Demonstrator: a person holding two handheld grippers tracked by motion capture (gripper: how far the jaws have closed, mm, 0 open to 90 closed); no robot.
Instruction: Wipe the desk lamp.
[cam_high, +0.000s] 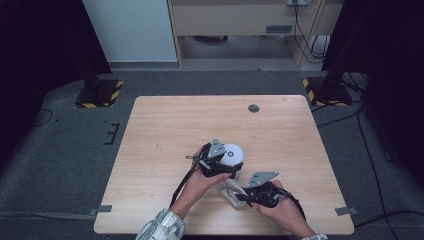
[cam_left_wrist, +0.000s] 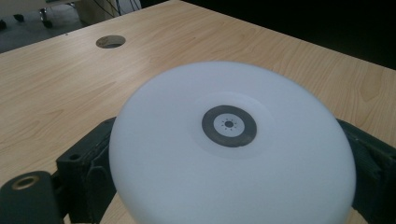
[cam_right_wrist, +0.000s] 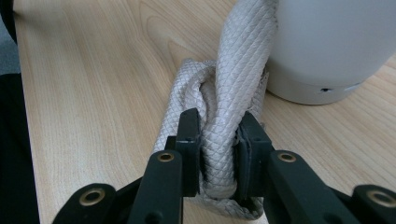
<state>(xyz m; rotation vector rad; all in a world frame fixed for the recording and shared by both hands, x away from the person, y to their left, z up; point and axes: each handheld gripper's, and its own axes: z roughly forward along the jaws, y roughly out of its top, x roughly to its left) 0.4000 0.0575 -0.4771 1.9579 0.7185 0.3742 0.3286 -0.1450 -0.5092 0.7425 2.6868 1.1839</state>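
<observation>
Light: even, soft overhead on the worktop (cam_high: 165, 125) | Surroundings: dark at both sides | Blur: white dome (cam_left_wrist: 233, 149) soft-edged up close

The light wooden table (cam_high: 165, 130) carries a white round device (cam_high: 233, 154) and a bunched quilted cloth (cam_high: 231, 192).
</observation>
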